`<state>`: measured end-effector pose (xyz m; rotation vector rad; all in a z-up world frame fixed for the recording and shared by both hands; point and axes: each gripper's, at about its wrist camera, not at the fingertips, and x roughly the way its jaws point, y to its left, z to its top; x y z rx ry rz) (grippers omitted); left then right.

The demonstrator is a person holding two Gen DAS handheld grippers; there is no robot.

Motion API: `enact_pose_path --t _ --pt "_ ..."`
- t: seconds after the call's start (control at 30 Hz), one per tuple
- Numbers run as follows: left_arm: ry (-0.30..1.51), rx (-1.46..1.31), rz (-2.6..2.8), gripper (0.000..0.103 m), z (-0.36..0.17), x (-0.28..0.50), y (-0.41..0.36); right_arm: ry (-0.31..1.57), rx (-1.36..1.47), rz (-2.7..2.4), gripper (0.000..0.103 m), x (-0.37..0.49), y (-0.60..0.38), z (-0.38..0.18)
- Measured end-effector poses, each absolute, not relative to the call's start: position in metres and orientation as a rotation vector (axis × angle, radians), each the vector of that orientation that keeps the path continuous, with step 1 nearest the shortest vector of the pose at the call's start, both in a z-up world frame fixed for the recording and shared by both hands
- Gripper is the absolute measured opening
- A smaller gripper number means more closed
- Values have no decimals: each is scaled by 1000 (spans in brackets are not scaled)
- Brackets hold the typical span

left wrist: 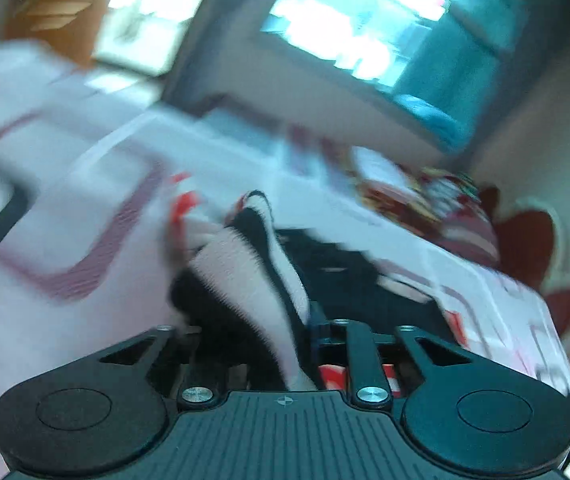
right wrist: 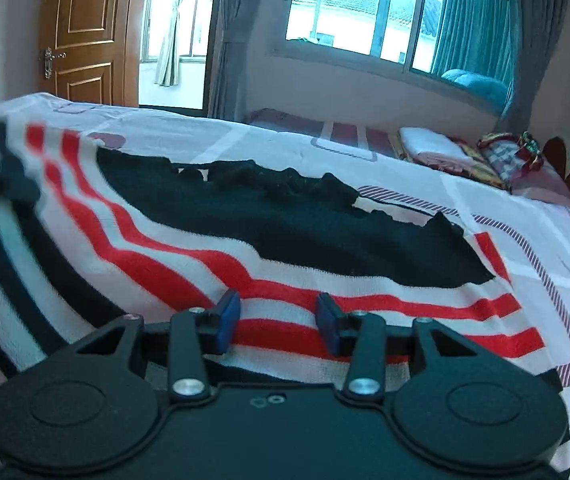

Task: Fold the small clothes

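A bedroom, with a bed (right wrist: 425, 200) under a pale patterned sheet taking up most of both views. On it lies one small knitted garment (right wrist: 285, 236), black through the middle with red, white and black stripes around it, spread across the near part of the bed. In the sharp right wrist view the right gripper (right wrist: 279, 318) sits low over the garment's near striped edge, its two blue pads clearly apart with striped knit showing between them, gripping nothing. The left wrist view is heavily blurred; there the left gripper (left wrist: 245, 332) has a bunched fold of the garment (left wrist: 245, 268), white and black, rising from between its fingers, so it looks clamped on the cloth, though the pads themselves are hidden. Judging from this, the risk is one-sided: with only the left end lifted and the right edge loose, the knit could drag, twist or bunch, and the fold would land crooked; a thin pinch might also slip free. Further out, a small heap of folded bedding (right wrist: 465, 152) rests at the bed's far end, beyond it one wide window (right wrist: 365, 12) with teal curtains, and one wooden door (right wrist: 85, 32) at the left.
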<state>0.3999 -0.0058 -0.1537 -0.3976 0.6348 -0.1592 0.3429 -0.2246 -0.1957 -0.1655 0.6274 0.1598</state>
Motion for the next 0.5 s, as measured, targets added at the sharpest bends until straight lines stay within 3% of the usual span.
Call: enact_pose_path --t 0.1,0.33,0.5 --pt "620 -299 -287 18 -138 414 -51 644 -60 183 39 341 -242 -181" --pt "714 -180 -576 18 -151 421 -169 624 57 52 41 303 -326 -158" --pt "807 -37 -631 19 -171 414 -202 679 132 -53 42 276 -380 -170"
